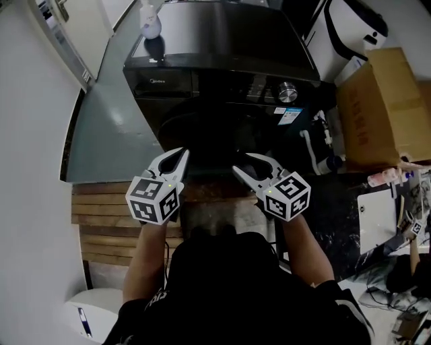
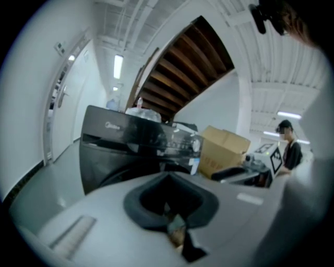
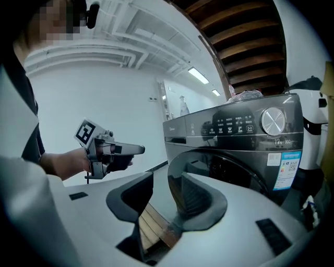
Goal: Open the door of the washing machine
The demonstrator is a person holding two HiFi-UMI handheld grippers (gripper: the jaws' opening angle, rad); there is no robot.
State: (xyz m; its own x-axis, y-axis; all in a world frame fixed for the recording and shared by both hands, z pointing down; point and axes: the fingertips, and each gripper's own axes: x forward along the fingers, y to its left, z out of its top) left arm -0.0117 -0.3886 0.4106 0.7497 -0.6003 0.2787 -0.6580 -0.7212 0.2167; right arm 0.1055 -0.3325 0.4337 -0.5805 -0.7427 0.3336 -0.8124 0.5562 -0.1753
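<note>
The dark front-loading washing machine [image 1: 222, 40] stands ahead of me, its round door [image 1: 215, 135] closed and a silver knob [image 1: 287, 91] on the panel. Both grippers hover just in front of the door, apart from it. My left gripper [image 1: 183, 153] is shut with nothing in it; the left gripper view shows its jaws [image 2: 168, 177] closed, with the machine [image 2: 130, 141] beyond. My right gripper [image 1: 242, 163] is open, with a narrow empty gap [image 3: 160, 174] facing the door [image 3: 235, 167]. The left gripper [image 3: 136, 149] also shows in the right gripper view.
A bottle [image 1: 149, 20] sits on the machine's top. A cardboard box [image 1: 380, 108] and a white appliance [image 1: 350, 30] stand to the right, with clutter [image 1: 390, 215] on the floor. Wooden slats [image 1: 101, 215] lie at lower left. A person [image 2: 287, 146] stands at the far right.
</note>
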